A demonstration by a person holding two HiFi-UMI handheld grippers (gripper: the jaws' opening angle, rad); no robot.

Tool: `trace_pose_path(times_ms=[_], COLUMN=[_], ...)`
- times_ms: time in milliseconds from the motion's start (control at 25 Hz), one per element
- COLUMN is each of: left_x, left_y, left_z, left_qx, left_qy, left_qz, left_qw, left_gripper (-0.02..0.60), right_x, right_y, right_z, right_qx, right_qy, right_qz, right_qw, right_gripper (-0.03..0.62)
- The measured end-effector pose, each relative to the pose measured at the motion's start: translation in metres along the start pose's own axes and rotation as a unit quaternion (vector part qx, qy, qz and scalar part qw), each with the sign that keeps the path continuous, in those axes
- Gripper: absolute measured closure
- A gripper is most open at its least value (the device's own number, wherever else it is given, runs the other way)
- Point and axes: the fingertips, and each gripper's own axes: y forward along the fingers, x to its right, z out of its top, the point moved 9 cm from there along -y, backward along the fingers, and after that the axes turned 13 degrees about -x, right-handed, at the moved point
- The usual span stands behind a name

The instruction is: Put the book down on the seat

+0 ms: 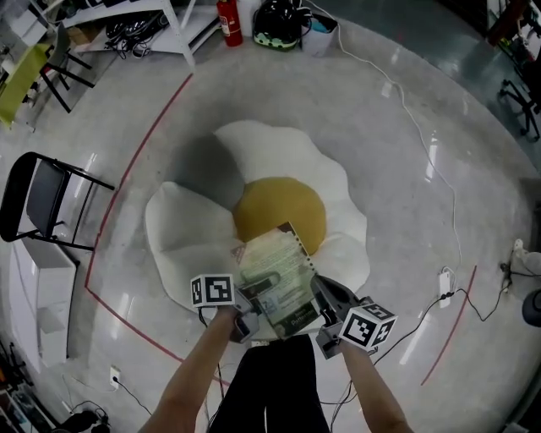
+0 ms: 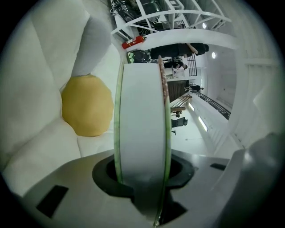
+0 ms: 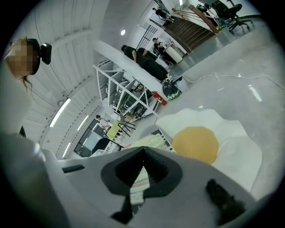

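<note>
A book [image 1: 275, 277] with a pale green printed cover hangs just above the near edge of the seat [image 1: 283, 152], a white fried-egg-shaped cushion with a yellow round centre [image 1: 279, 207]. My left gripper [image 1: 245, 320] is shut on the book's near left corner. In the left gripper view the thick white page block [image 2: 141, 124] stands edge-on between the jaws [image 2: 142, 187]. My right gripper [image 1: 328, 331] is shut on the near right corner; its jaws [image 3: 141, 178] pinch the cover [image 3: 149, 143]. The yellow centre [image 3: 196, 143] lies beyond.
A black folding chair [image 1: 38, 199] and a white cabinet [image 1: 46, 287] stand at the left. A red fire extinguisher [image 1: 229, 21] and a black bag [image 1: 281, 21] sit at the back. A white cable [image 1: 423, 144] and red floor tape [image 1: 127, 169] run round the seat.
</note>
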Motion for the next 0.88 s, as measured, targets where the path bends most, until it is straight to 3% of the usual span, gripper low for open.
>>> trace_pose_path(times_ms=[160,480,680,880], left_x=[-0.03,-0.091,-0.131,-0.167], left_y=[0.019,0.054,0.084,0.104], left_z=[0.019,0.052,0.066,0.07], left_qx=[-0.007,-0.043,-0.07,-0.091], left_qy=[-0.015,-0.025,-0.045,-0.053], left_qz=[-0.009,0.014,-0.008,-0.006], left_qw=[0.9998,0.9987,0.9965,0.9944], left_gripper=[0.422,0.422,0.422,0.422], right_x=[0.03,0.081,0.107,0.133], right_y=[0.02,0.065,0.089,0.106], right_z=[0.0,0.002,-0.007,-0.022], right_qx=[-0.006,-0.013,-0.021,-0.033], right_qy=[0.007,0.02,0.032,0.032], right_qz=[-0.001,0.0,0.003,0.003], right_qw=[1.0,1.0,0.999,0.999], right_gripper=[0.588,0.588,0.588,0.588])
